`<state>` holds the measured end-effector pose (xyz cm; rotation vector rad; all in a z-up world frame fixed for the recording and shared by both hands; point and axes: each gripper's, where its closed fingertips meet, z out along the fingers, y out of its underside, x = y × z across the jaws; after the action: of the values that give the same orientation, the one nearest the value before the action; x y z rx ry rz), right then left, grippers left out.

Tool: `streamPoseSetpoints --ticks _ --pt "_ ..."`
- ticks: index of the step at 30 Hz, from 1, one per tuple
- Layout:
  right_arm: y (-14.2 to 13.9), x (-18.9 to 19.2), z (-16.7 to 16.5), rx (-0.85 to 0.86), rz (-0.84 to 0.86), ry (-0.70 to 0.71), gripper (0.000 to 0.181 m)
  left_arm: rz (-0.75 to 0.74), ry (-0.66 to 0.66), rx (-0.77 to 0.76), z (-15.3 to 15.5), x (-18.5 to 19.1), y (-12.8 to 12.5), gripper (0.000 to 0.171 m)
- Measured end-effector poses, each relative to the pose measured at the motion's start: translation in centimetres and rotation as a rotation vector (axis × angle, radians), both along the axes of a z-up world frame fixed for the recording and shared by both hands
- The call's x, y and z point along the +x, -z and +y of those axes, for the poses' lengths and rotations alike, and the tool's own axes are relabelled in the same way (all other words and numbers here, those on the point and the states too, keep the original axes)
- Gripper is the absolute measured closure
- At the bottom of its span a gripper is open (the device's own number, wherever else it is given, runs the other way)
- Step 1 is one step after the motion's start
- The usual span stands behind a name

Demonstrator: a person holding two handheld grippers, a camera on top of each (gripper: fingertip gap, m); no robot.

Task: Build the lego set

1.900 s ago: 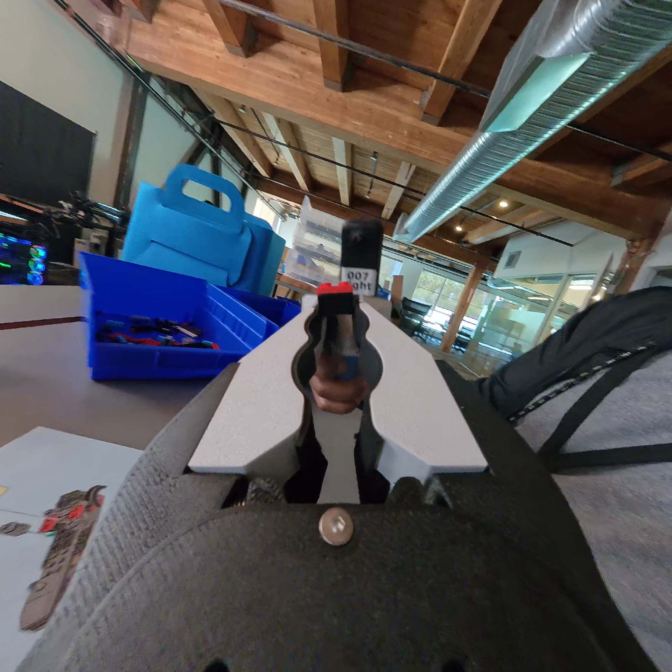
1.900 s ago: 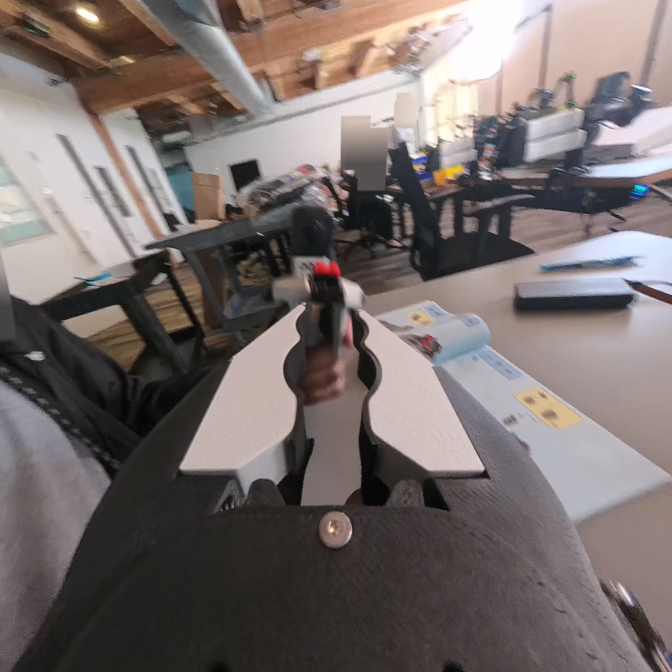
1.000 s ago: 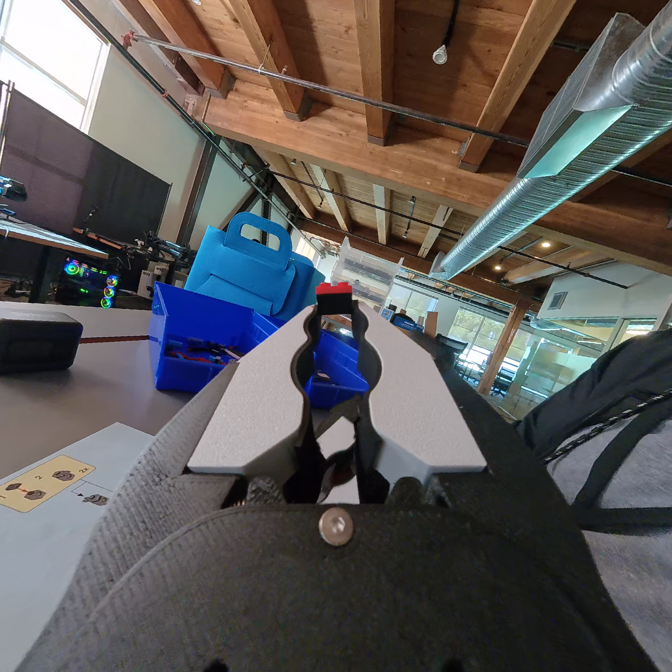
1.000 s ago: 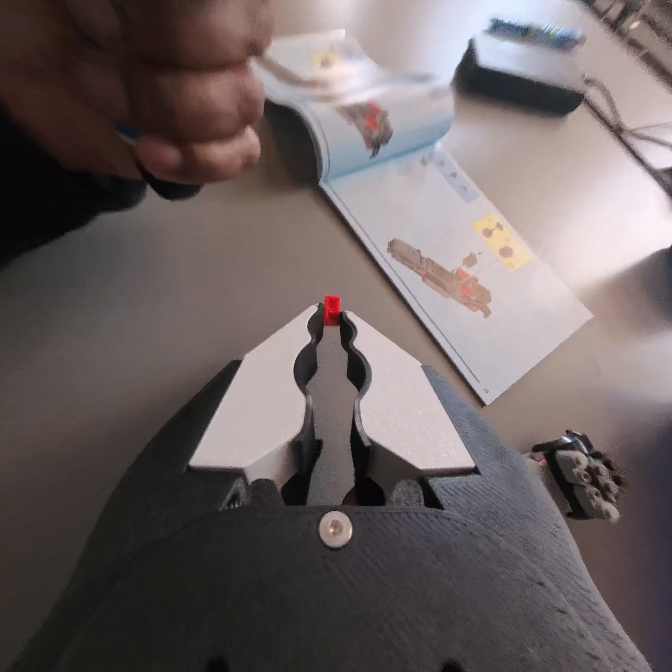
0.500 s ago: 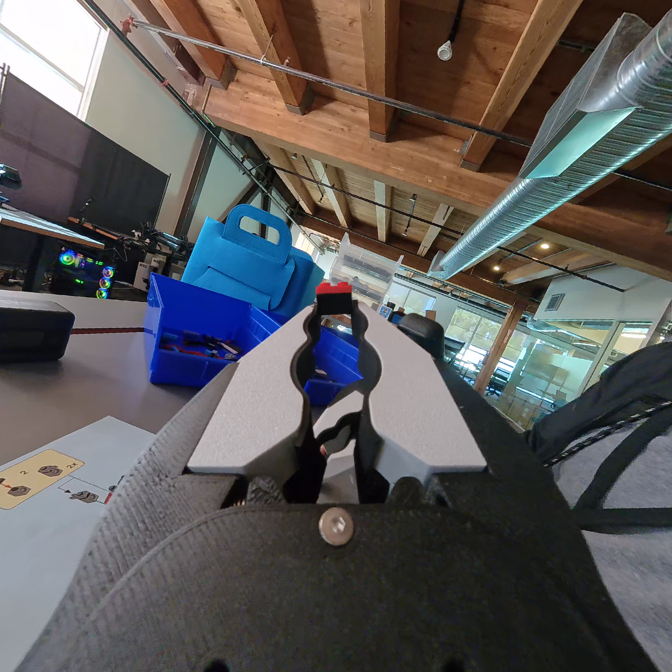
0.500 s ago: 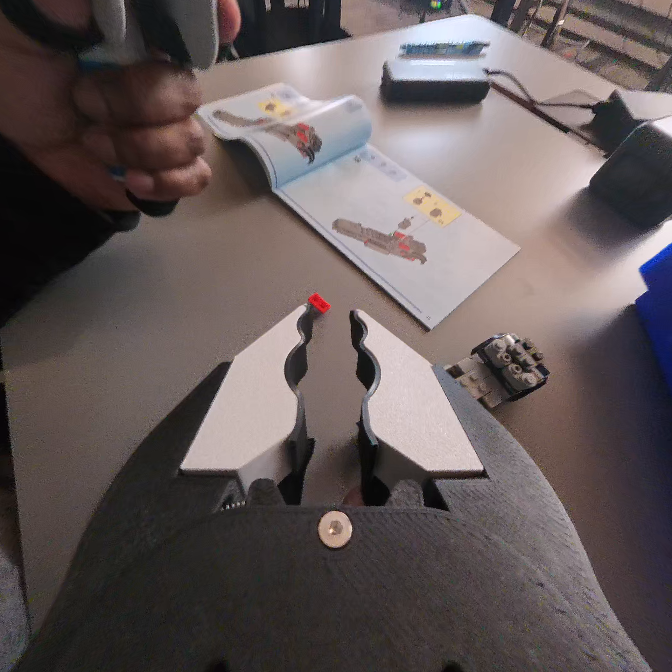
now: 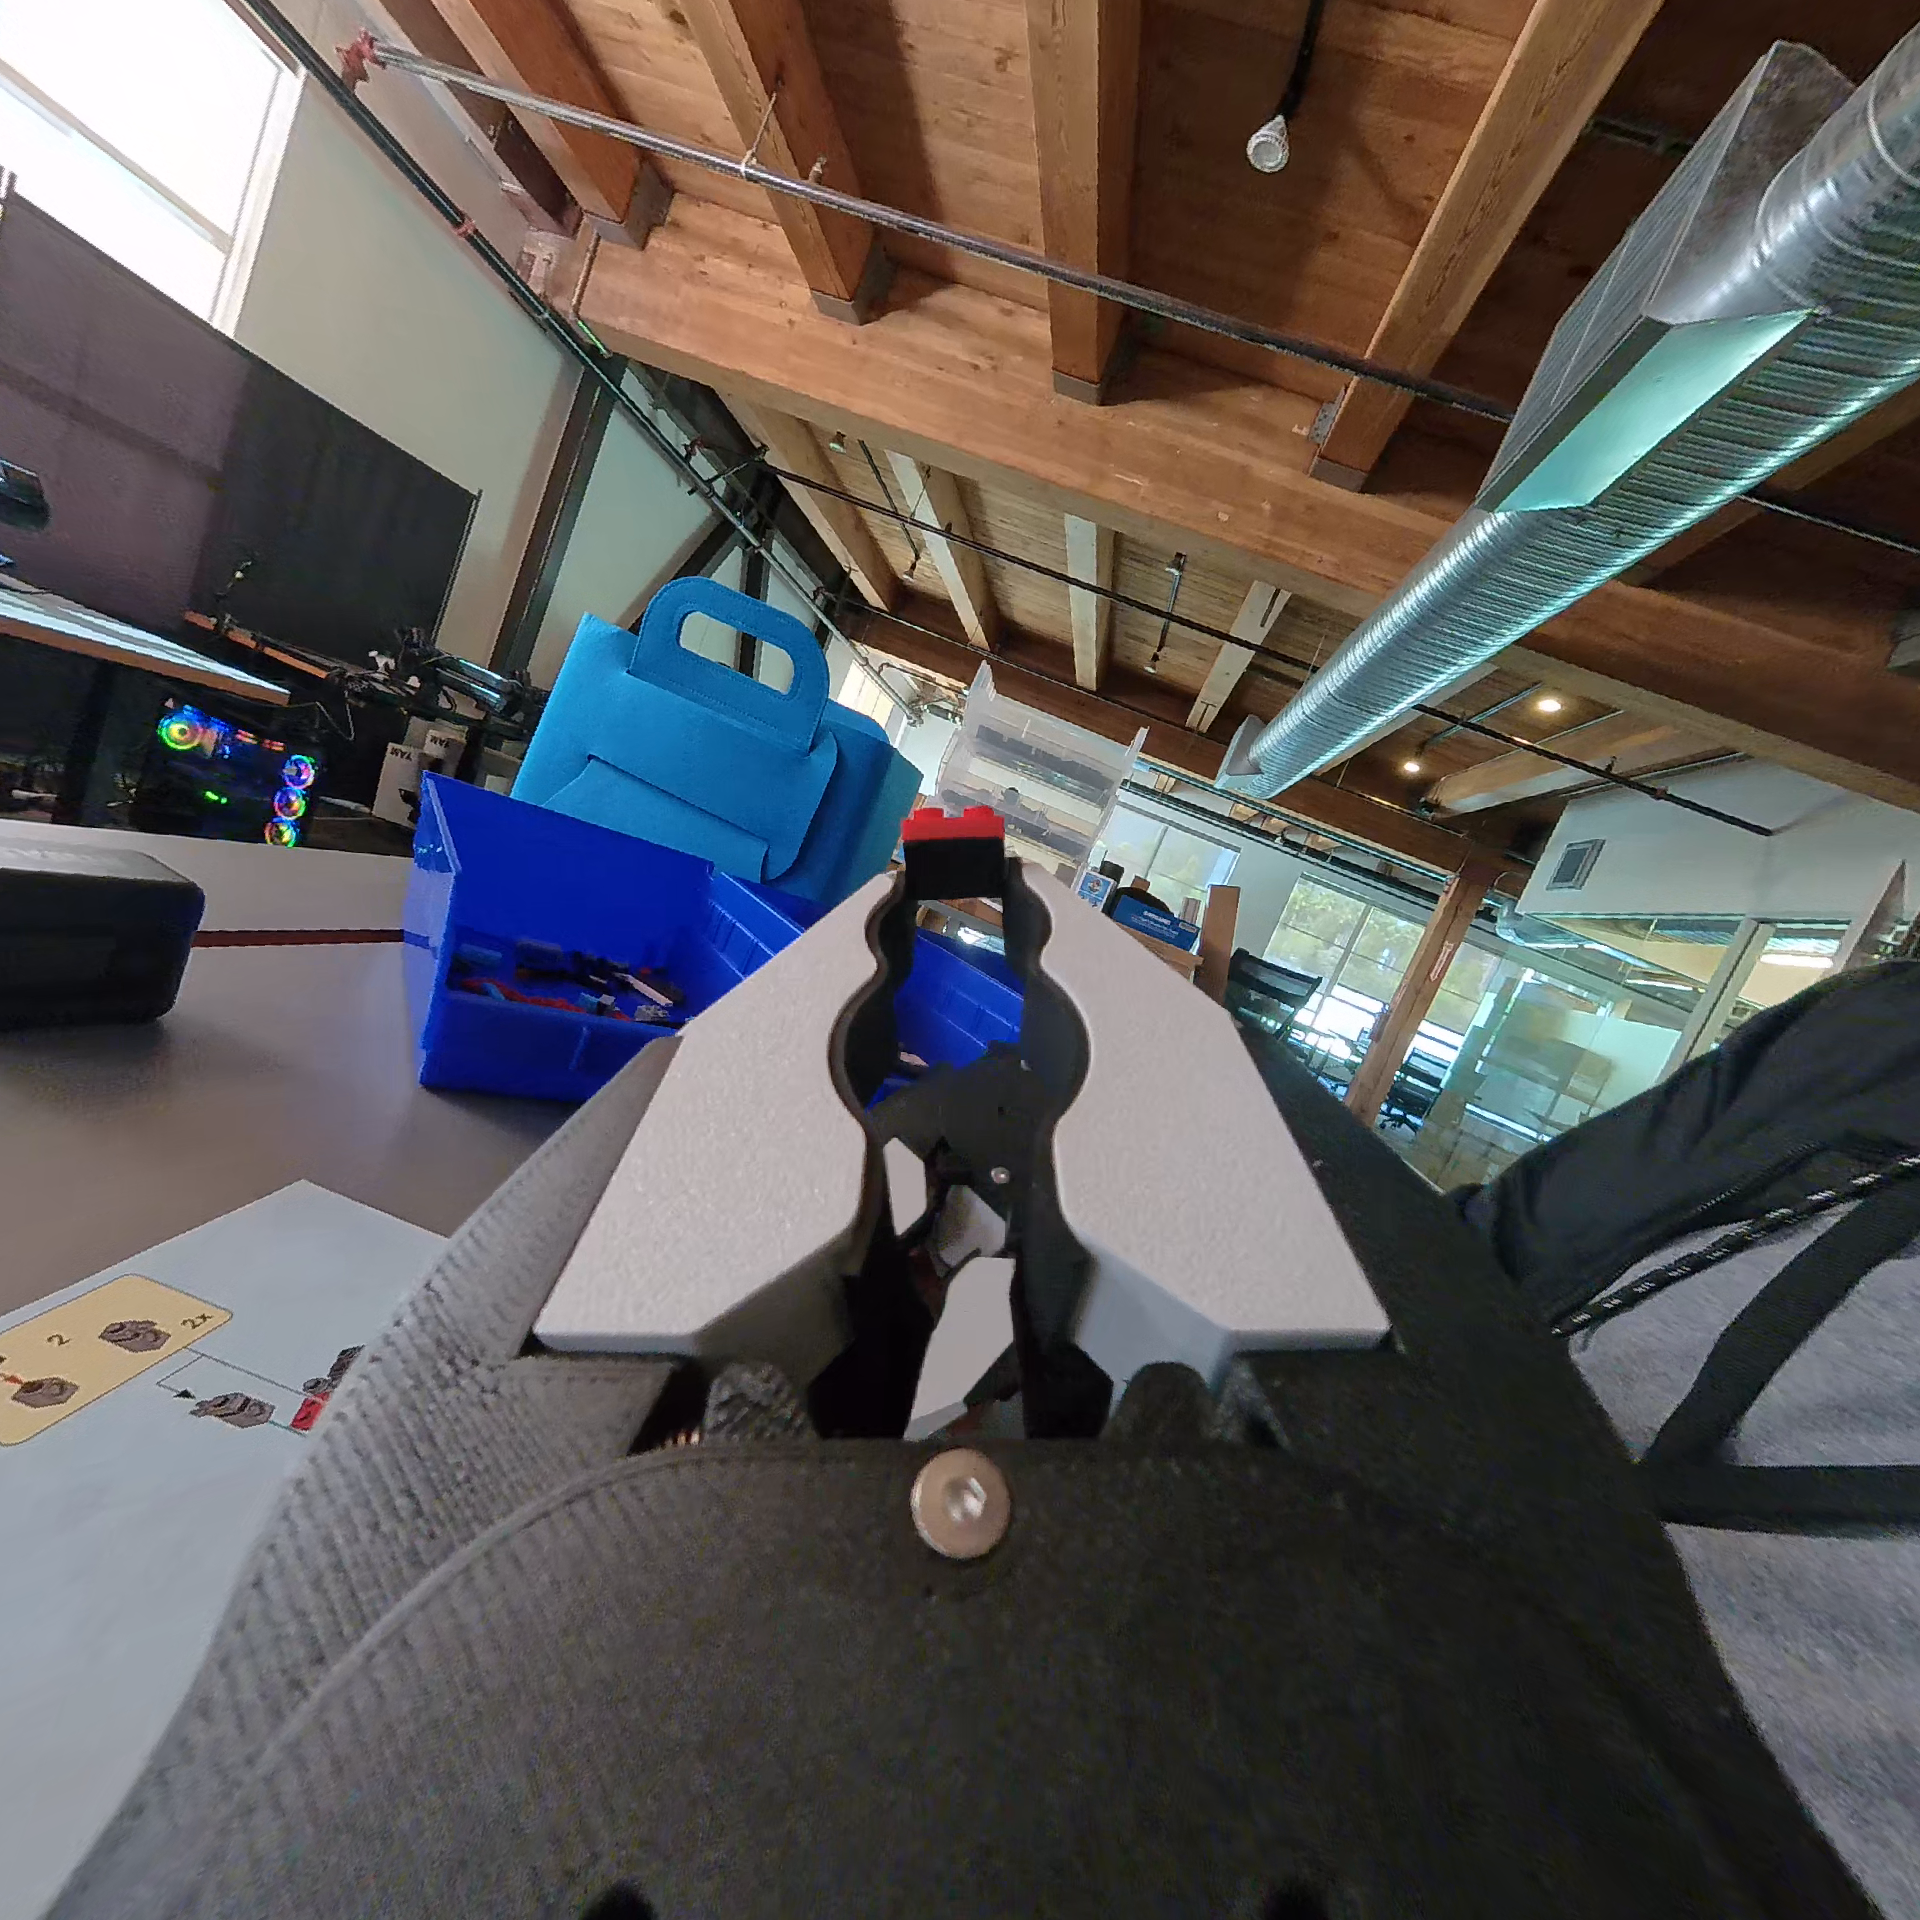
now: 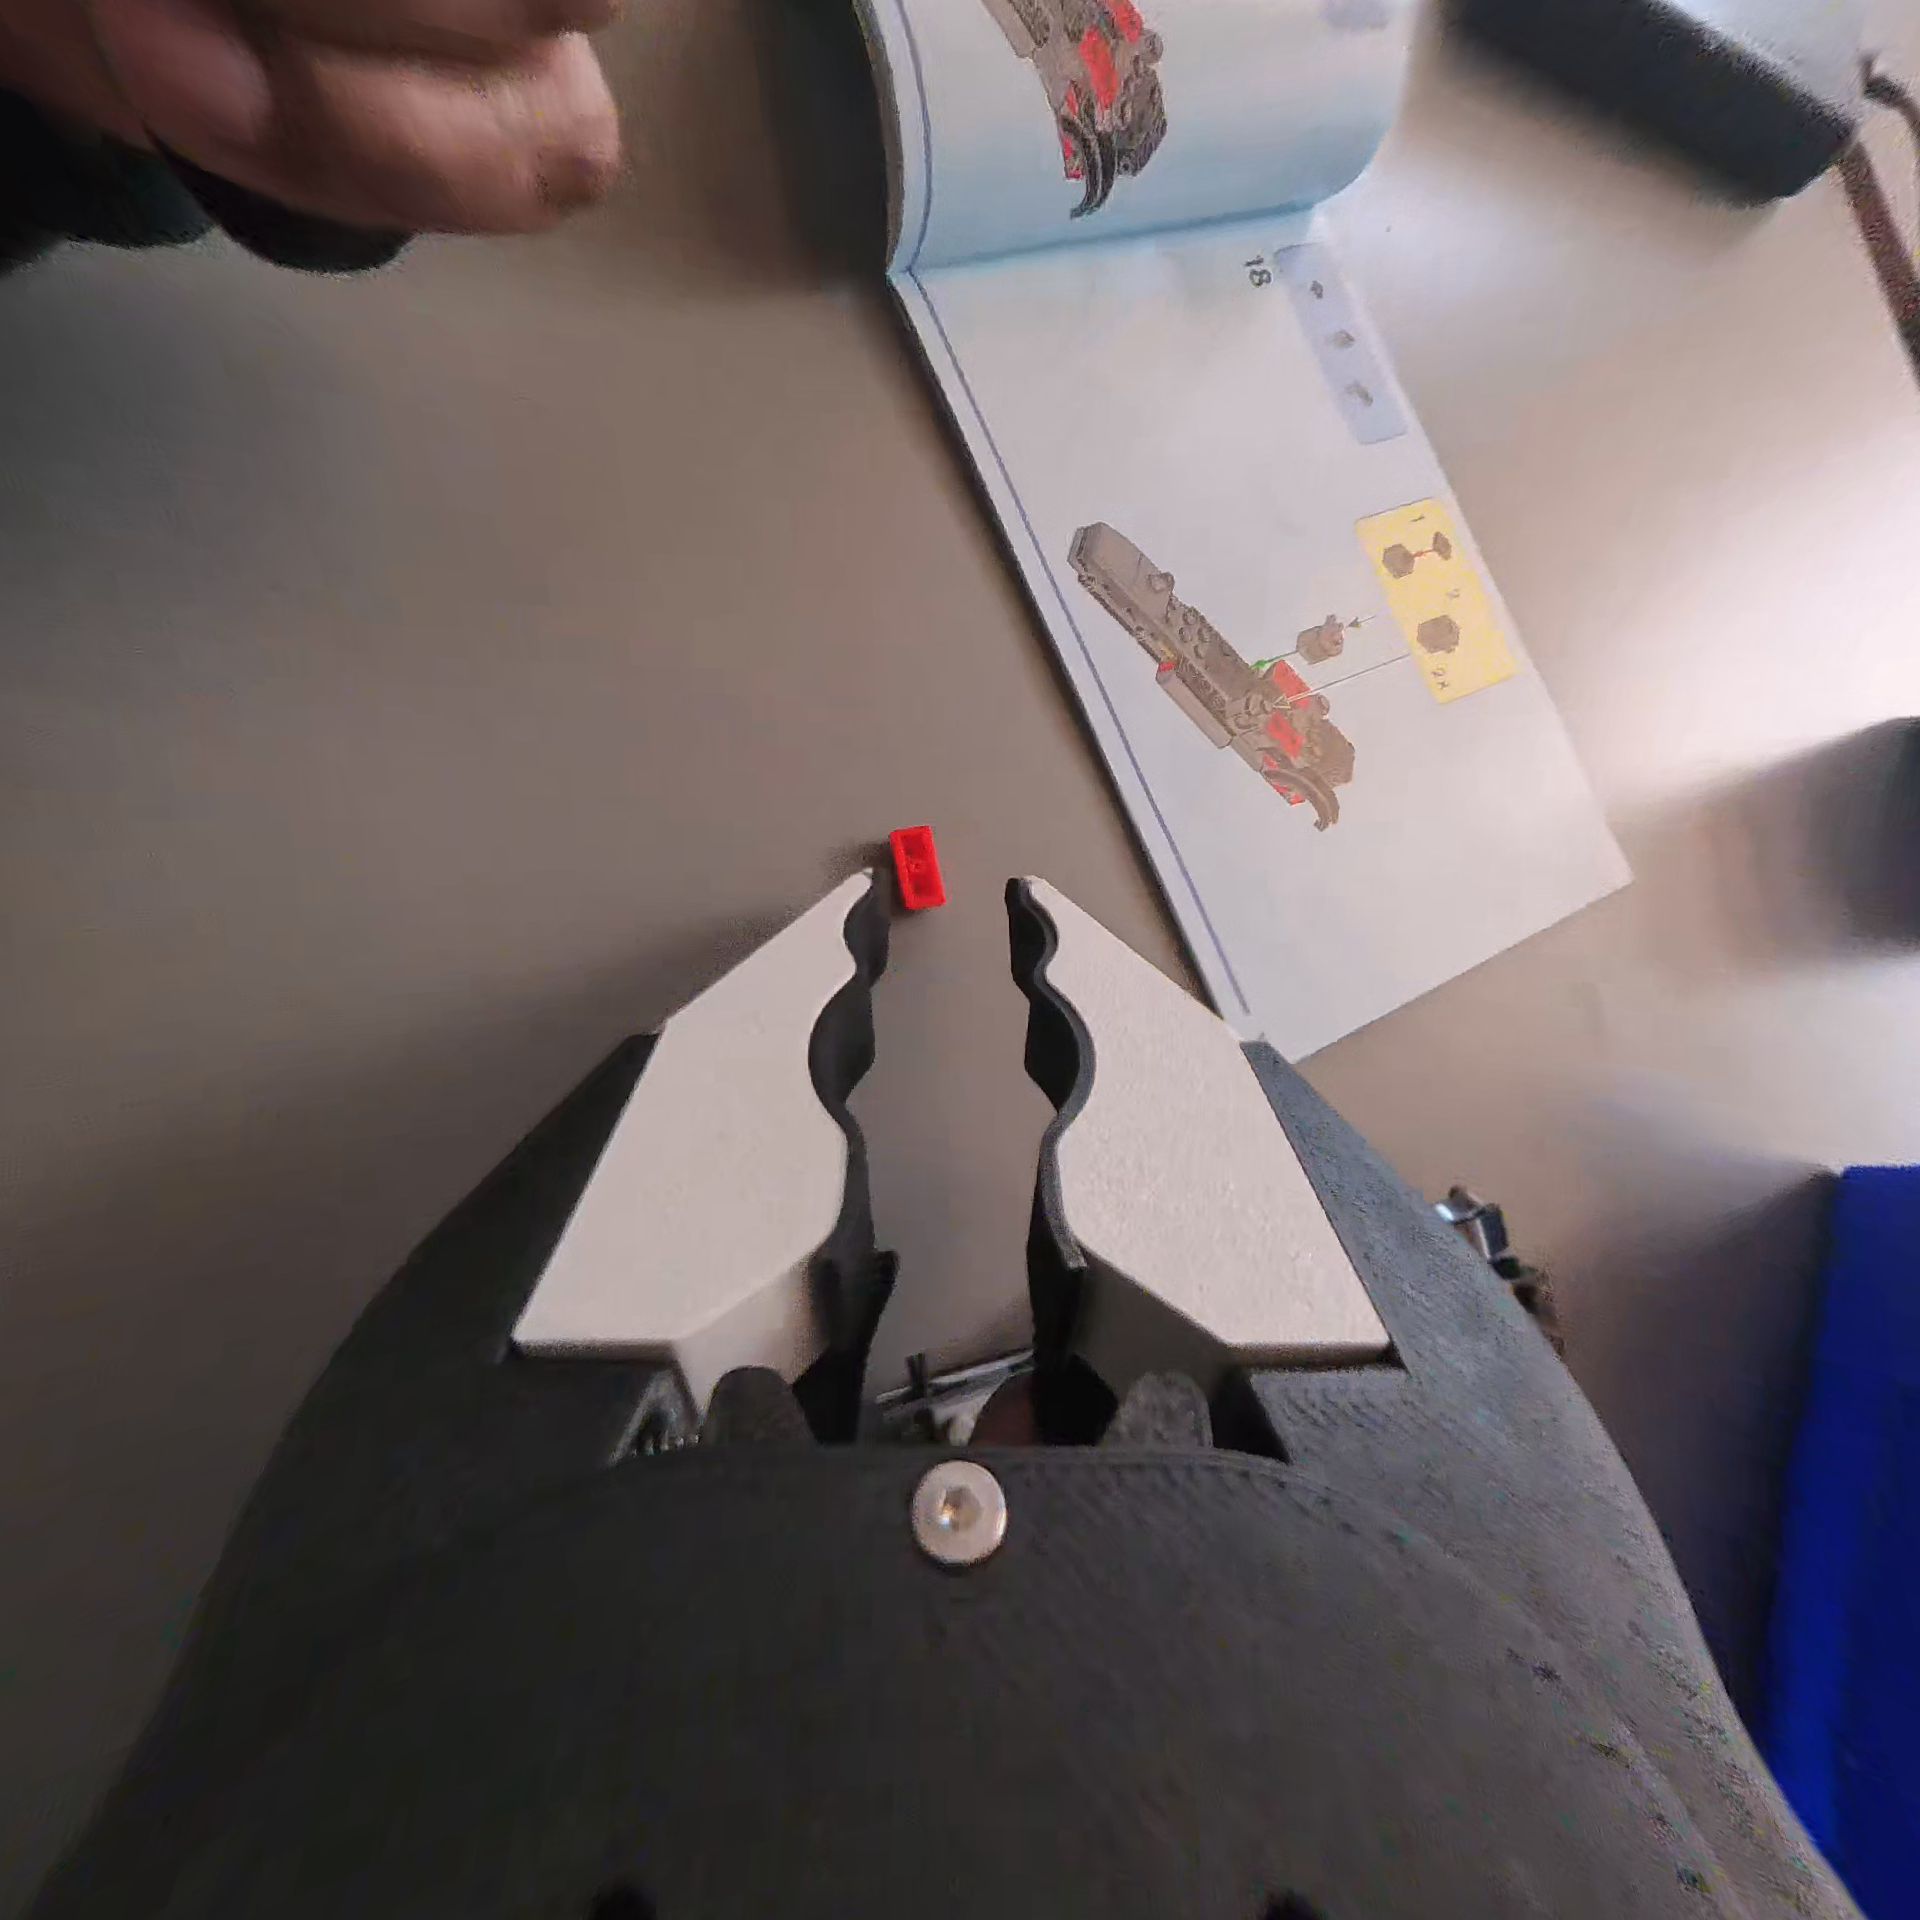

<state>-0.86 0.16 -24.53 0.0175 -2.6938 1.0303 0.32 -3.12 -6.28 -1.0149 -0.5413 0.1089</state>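
On the grey surface (image 8: 520, 644) just ahead of your right gripper (image 8: 940, 883), a small red plate (image 8: 917, 868) lies flat and free, its long axis running nearly straight away from you, along the line of the fingers rather than across it. Your right fingers stand spread with nothing between them; the plate sits hard against the tip of the left-hand finger (image 8: 831, 987), touching or a hair off, it is hard to say, and well off the midline of the gap. The right gripper is plainly the nearer one. If you mean to take the plate again, a small shift toward that side would likely centre it, and closing would then pinch its narrow width.

Your left gripper (image 7: 953, 868) is raised and tilted toward the ceiling, its fingers clenched on a black brick with a red plate on top (image 7: 951, 850), held at the very tips. The hand (image 8: 343, 114) carrying it shows at the top of the right wrist view, well apart from the loose plate.

The instruction booklet (image 8: 1299, 623) lies open just beside the right fingers, and a blue parts bin (image 7: 540, 966) stands farther off on the surface, with a blue felt bag (image 7: 717, 769) behind it.
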Motion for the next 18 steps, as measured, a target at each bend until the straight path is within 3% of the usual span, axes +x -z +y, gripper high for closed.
streamPoseSetpoints --ticks 6,14,18 --pt "0.4 0.2 -0.3 0.043 -0.037 -0.028 0.172 0.000 0.001 0.011 -0.2 0.0 -0.2 0.155" --pt "-5.5 1.6 1.1 -0.166 -0.041 -0.032 0.164 -0.004 0.003 0.016 -0.3 0.0 -0.1 0.155" --pt "-6.5 1.4 3.0 -0.207 -0.046 0.023 0.163 -0.008 0.007 0.015 -0.1 0.0 0.0 0.155"
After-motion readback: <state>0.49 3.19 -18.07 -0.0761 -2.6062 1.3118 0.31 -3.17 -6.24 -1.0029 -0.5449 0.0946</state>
